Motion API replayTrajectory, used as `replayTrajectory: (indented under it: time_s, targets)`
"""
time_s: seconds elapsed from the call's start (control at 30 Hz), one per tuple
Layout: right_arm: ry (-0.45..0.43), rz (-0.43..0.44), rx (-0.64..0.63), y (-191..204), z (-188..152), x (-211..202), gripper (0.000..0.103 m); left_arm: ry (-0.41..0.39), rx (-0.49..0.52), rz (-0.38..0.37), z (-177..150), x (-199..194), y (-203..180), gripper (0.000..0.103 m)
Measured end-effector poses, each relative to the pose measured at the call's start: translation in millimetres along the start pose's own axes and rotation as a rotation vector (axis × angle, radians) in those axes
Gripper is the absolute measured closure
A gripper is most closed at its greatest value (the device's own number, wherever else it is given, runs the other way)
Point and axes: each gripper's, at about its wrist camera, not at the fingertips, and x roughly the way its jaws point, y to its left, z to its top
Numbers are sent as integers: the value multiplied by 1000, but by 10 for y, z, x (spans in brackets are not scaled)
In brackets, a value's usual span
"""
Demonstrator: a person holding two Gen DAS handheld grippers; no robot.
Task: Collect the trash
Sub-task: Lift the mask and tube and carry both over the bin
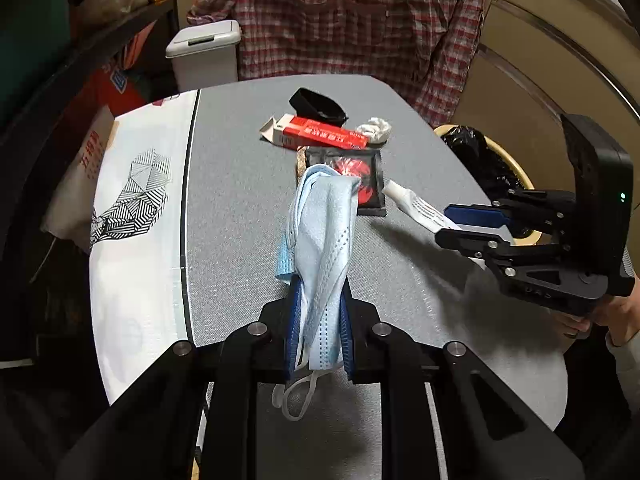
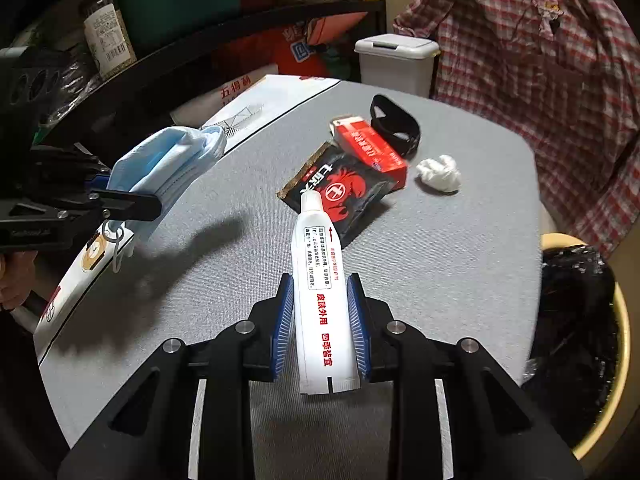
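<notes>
Trash lies in a loose heap on the grey cloth-covered tabletop: a black foil sachet, a red-and-white carton at its 1 o'clock, a crumpled white tissue at 3 o'clock, a black band behind. The right claw is pinching a white printed tube; the left claw pinches a pale blue face mask. A yellow bin with black liner stands off the tabletop's edge at 3 o'clock.
</notes>
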Motion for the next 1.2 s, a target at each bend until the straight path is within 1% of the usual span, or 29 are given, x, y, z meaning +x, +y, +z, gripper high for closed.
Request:
replayTrajectory:
  time_s: [0.1, 0.17, 0.3, 0.4, 0.53, 0.63, 0.73, 0.87, 1.13, 1.2]
  targets:
    - [-19, -18, 6, -43, 22, -188, 75, -19, -8, -1, 40, -48, -7, 86]
    - [-50, -48, 20, -83, 77, -377, 75, -35, -15, -1, 70, -82, -21, 86]
    - [-117, -75, 86, -227, 173, -762, 75, -69, -29, 5, 119, -140, -58, 86]
    - [-166, -123, 81, -290, 222, -1069, 75, -90, -38, 12, 149, -169, -82, 86]
    - [-219, -183, 94, -427, 220, -1444, 75, -120, -56, 28, 193, -211, -121, 86]
    - [-260, -204, 126, -571, 158, -1643, 75, -140, -67, 42, 221, -239, -157, 86]
    - [-301, -242, 173, -708, 41, -1710, 75, -164, -76, 55, 254, -269, -228, 86]
    - [-321, -260, 298, -1023, -150, -1733, 75, -194, -67, 85, 282, -298, -371, 86]
    - [-345, -340, 336, -1360, -323, -1866, 75, -243, -55, 116, 346, -346, -597, 86]
    - [-352, -337, 354, -1423, -346, -1897, 75, -248, -52, 119, 360, -336, -657, 86]
